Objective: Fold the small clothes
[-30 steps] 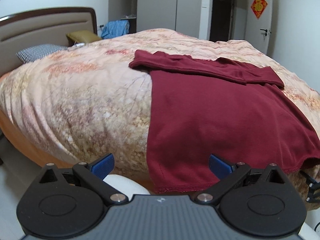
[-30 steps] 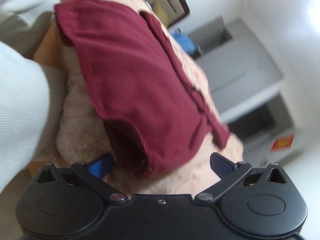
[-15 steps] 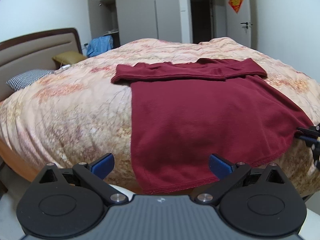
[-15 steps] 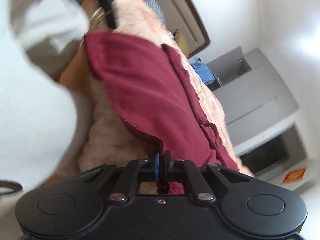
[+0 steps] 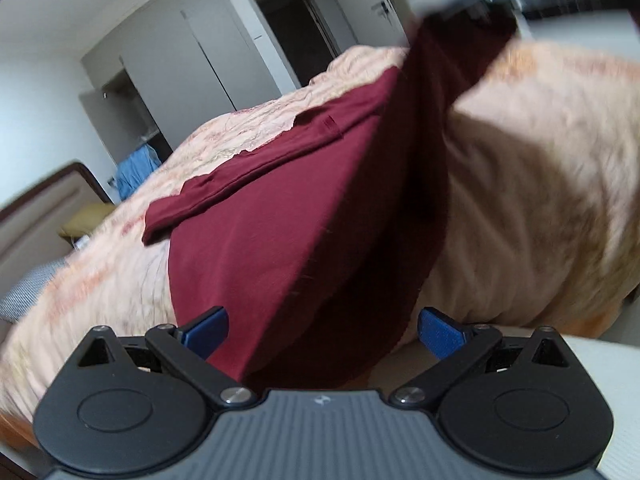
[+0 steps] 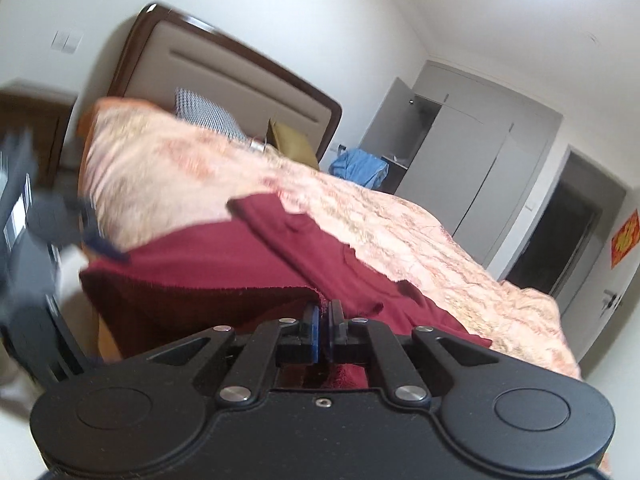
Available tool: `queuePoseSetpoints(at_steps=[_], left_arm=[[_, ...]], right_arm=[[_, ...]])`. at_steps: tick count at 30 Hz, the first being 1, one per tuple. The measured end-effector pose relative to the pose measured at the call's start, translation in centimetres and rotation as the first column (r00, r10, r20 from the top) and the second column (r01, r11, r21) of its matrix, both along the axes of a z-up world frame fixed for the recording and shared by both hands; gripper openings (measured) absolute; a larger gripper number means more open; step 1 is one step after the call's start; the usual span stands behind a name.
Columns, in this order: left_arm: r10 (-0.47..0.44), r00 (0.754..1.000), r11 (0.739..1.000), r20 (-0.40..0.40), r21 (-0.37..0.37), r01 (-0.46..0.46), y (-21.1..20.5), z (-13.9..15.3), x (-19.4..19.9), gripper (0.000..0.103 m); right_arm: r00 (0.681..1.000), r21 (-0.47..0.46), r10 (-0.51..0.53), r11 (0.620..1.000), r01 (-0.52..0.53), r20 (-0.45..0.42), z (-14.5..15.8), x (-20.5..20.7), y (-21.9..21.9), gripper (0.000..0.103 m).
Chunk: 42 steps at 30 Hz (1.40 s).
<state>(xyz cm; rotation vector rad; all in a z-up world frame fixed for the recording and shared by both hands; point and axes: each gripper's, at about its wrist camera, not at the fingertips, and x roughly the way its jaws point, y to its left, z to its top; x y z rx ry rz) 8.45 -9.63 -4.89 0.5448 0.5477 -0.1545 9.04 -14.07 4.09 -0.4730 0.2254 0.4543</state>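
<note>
A dark red shirt [image 5: 288,216] lies on the bed, its sleeves folded across the top. In the left wrist view my left gripper [image 5: 322,330] is open, its blue pads on either side of the shirt's near hem corner, which hangs between them. My right gripper [image 6: 322,330] is shut on the other hem corner of the red shirt [image 6: 224,268] and holds it lifted off the bed. That lifted corner shows at the top right of the left wrist view [image 5: 460,40], pulled up and blurred. The left gripper also shows, blurred, at the left edge of the right wrist view [image 6: 80,232].
The bed has a peach floral quilt [image 5: 540,184] and a brown headboard [image 6: 224,80]. A checked pillow [image 6: 208,114] and an olive cushion [image 6: 292,140] lie at its head. Grey wardrobes [image 5: 192,68] and a dark doorway [image 5: 292,24] stand beyond. Blue clothes [image 6: 358,166] hang near the wardrobe.
My right gripper, shut on the hem corner, has lifted it up off the bed. My left gripper has moved in and tilted, so the near hem corner now sits between its open fingers.
</note>
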Motion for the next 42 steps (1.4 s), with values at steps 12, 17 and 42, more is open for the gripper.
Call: queuePoseSetpoints(at_steps=[12,17,42], left_arm=[[0.08,0.992,0.996,0.093,0.04,-0.084,-2.2,-2.3,1.7,0.07],[0.163,0.983,0.987,0.083,-0.025,-0.161,0.4,-2.5,2.4,0.049],[-0.014,0.918,0.985,0.397,0.161,-0.055,6.6,4.4,-5.6,0.005]], right_arm=[[0.999,0.097,-0.003,0.995,0.0,0.037,3.5,0.6,-0.6,0.003],[0.998,0.127,-0.034,0.992,0.026,0.057,4.1,0.0,-1.6,0.003],[0.972,0.026,-0.159,0.987,0.157,0.171,0.0,-10.5,-2.0,0.002]])
